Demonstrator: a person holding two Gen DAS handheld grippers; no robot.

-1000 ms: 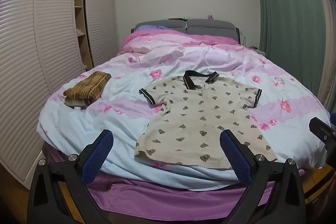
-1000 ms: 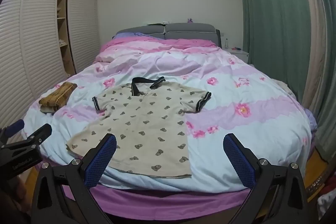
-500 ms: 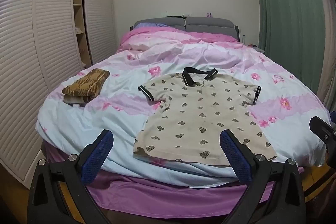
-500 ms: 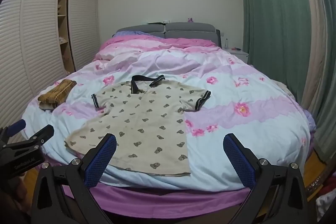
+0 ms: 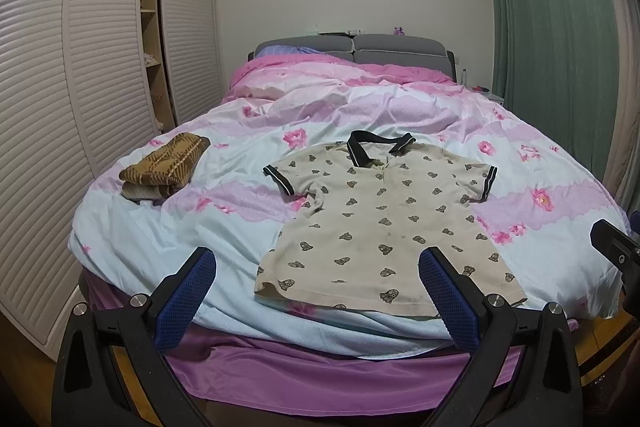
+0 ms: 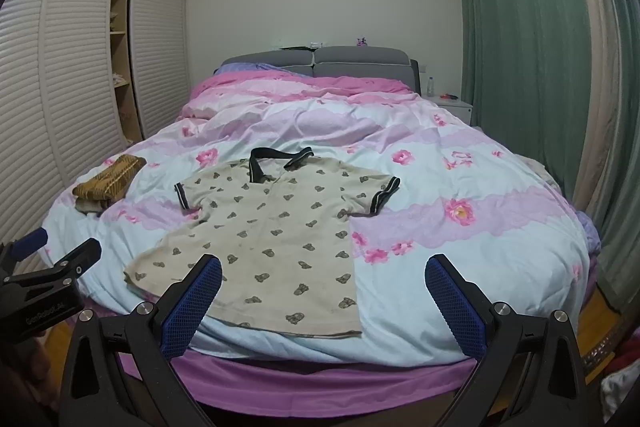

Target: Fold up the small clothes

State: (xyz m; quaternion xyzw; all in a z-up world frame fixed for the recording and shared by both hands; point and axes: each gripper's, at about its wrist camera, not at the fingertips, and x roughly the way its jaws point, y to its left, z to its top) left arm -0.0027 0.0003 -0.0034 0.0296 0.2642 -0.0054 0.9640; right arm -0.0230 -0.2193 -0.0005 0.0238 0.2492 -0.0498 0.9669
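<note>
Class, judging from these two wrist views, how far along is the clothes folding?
Done: a brown folded bundle sits near the bed's left edge. In hand: nothing; the left gripper and right gripper are both open, short of the bed. Left: the beige polo shirt lies spread flat on the quilt, collar away from the cameras, with no fold visible yet.

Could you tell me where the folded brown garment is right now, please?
In both views the brown garment lies on the bed's left edge, beside the wardrobe, left of the flat polo shirt.
</note>
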